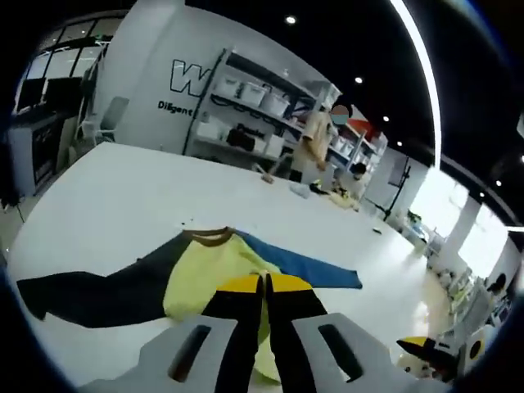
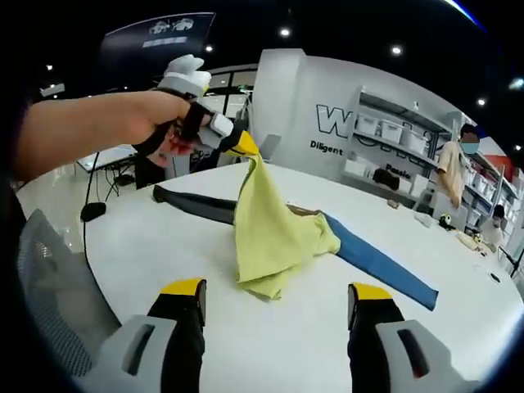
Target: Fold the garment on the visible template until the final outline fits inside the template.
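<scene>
The left gripper (image 2: 244, 146) is clamped on the shirt (image 2: 274, 233), lifting its yellow hem above the worktop (image 2: 131, 237). The right gripper (image 2: 278, 299) hovers with jaws apart, holding nothing.

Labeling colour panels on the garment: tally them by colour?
Yellow body: 1
Dark sleeve: 1
Blue sleeve: 1
Brown collar: 1
Total: 4 panels on one garment, its yellow hem lifted off the white table by the left claw.
</scene>
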`<state>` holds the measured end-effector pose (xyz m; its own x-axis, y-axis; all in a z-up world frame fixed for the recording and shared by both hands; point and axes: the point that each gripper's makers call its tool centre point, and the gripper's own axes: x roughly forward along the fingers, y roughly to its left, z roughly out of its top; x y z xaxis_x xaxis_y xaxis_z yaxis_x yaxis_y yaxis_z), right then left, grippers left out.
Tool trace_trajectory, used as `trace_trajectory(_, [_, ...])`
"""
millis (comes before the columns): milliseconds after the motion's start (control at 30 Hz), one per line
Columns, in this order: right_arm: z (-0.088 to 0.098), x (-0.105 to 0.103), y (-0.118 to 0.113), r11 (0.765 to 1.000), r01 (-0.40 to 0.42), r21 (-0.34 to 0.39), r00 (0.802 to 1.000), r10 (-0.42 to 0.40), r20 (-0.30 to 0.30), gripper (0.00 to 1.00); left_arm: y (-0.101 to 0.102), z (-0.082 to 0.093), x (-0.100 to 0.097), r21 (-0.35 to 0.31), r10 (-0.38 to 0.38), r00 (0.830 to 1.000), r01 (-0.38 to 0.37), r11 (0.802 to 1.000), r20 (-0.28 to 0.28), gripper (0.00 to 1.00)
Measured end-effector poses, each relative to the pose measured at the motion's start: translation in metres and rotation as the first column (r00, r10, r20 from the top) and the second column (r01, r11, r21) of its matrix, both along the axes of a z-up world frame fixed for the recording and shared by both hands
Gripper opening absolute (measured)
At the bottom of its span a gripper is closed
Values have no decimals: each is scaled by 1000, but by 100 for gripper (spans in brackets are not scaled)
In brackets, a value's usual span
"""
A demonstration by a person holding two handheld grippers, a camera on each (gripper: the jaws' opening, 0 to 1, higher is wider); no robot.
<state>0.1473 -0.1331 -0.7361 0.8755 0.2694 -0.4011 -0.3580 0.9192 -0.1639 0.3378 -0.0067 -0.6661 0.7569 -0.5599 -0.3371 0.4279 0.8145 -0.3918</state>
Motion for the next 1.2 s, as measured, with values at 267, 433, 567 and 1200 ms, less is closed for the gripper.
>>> trace_trajectory(267, [-5,0,-3,1000,11,-5,1000,-11,-21,69,54,-3,47,6,120,993,-120,993,5,0])
trace_trajectory(433, [-8,0,-4,1000,15,-10,999,-15,-32,69,81,-21,65,22,177,984,-177,984,-13,0])
trace_trajectory(567, [-10,0,-4,1000,18,-13,999,-18,-42,69,99,-44,69,56,218,975,-215,975,-38,0])
trace_trajectory(1200, [-23,4,2,997,-22,-75,995,15,-94,66,137,-141,50,193,272,955,-246,950,-121,0])
